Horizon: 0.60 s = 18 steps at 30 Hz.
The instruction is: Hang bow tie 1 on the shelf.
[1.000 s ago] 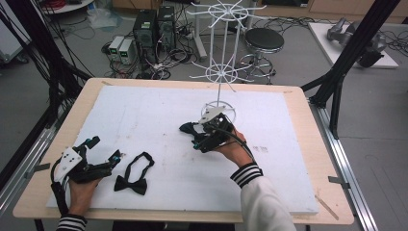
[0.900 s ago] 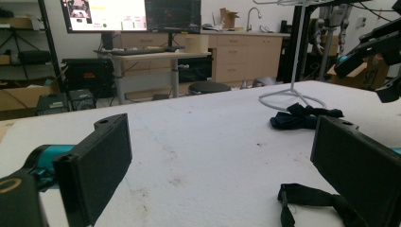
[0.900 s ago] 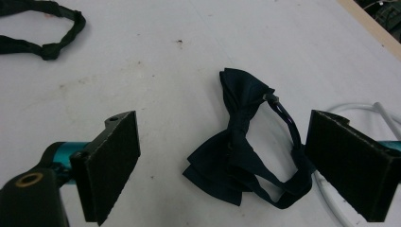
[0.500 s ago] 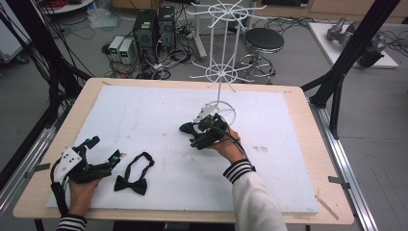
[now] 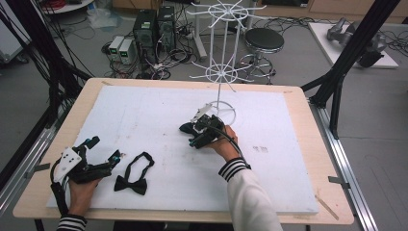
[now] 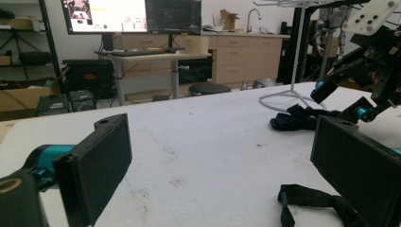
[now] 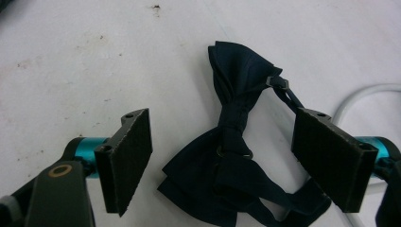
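A dark navy bow tie (image 7: pixel 236 90) lies flat on the white foam board (image 5: pixel 144 115), near the ring foot of a white wire stand (image 5: pixel 219 72). My right gripper (image 7: pixel 228 144) hangs just over it, one jaw on each side of the knot. Its jaws have just been closing, but the pads (image 7: pixel 130 158) stand clear of the cloth. In the high view the right gripper (image 5: pixel 191 134) covers most of the navy tie (image 5: pixel 185 128). My left gripper (image 5: pixel 103 149) rests open at the front left, beside a black bow tie (image 5: pixel 131 183) with a looped strap (image 6: pixel 312 198).
The stand's ring foot (image 7: pixel 364 94) lies just right of the right gripper's jaw. The wooden table edge (image 5: pixel 308 216) frames the board. Computers, cables and a stool (image 5: pixel 263 41) stand on the floor beyond the table, with black frame posts at both sides.
The right hand has moved a little left and down onto the navy bow tie. The left hand and the black bow tie have stayed put.
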{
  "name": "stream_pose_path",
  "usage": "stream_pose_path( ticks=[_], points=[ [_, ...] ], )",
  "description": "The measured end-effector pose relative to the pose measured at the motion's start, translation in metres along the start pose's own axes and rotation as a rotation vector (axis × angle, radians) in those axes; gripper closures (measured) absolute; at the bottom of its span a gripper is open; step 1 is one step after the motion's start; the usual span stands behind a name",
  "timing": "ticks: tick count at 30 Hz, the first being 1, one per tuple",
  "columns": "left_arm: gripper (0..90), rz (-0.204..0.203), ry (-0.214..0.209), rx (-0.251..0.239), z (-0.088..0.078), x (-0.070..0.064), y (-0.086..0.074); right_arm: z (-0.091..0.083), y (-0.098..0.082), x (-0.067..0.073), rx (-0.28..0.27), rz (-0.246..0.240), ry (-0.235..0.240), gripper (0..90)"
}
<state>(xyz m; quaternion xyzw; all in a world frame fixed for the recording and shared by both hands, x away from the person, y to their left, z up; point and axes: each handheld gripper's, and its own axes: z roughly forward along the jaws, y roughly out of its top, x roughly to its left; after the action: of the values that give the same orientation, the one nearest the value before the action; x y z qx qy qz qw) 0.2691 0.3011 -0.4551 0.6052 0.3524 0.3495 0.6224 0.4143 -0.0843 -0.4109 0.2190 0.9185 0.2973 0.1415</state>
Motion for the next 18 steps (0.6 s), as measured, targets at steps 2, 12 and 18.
stream_pose_path(
  ticks=[2,12,18],
  points=[
    [6.5,-0.001,-0.001,0.0,0.0,0.0,0.0,0.0008,0.0001,0.0003,0.003,-0.001,0.001,24.1],
    [6.5,0.0,0.0,0.001,0.0002,0.0002,0.0001,0.0055,0.0,-0.0012,0.018,0.015,-0.004,37.2],
    [6.5,-0.001,0.0,0.0,0.0003,0.0001,0.0001,0.0092,-0.0011,-0.0013,0.023,0.022,0.01,38.6]
  ],
)
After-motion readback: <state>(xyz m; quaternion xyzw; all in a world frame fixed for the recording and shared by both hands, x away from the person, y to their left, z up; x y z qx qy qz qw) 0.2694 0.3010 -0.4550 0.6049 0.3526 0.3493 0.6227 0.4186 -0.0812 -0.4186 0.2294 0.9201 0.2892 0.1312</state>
